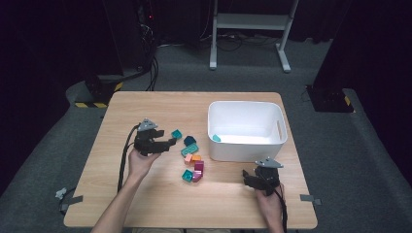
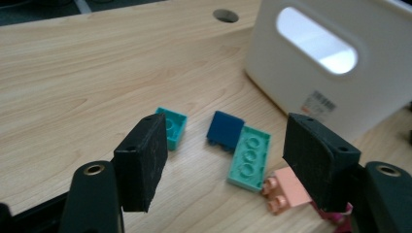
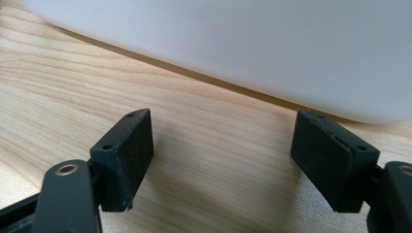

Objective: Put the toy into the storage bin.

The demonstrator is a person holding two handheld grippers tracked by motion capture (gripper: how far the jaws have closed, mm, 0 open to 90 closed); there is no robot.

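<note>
The left tool [image 1: 170, 142] is held over the middle of the counter [image 1: 145, 199], its jaws spread wide with nothing between them. No earlier frame is offered for comparison. In the left gripper view the same tool [image 2: 226, 160] is aimed at a small heap of bricks: a teal brick [image 2: 172, 127] is seen just past the left jaw, a dark blue brick [image 2: 224, 129] lies beside it, and a long mint brick [image 2: 249, 157] is touching the blue one. A peach brick [image 2: 284, 188] is set against the mint brick's near end, close to the right jaw. None of these is touched by the pads.

In the high view the heap is found at the counter's centre, just left of a white bin [image 1: 247, 145] placed toward the far right corner. A magenta brick [image 1: 198, 168] and another teal brick [image 1: 187, 174] are lying at the near end of the heap. One teal piece [image 1: 216, 138] is seen inside the bin.

The right tool [image 1: 248, 180] is rested near the counter's near right edge, in front of the bin. Its jaws are held apart and empty, with bare wood between them and the bin wall [image 3: 243, 48] close ahead
</note>
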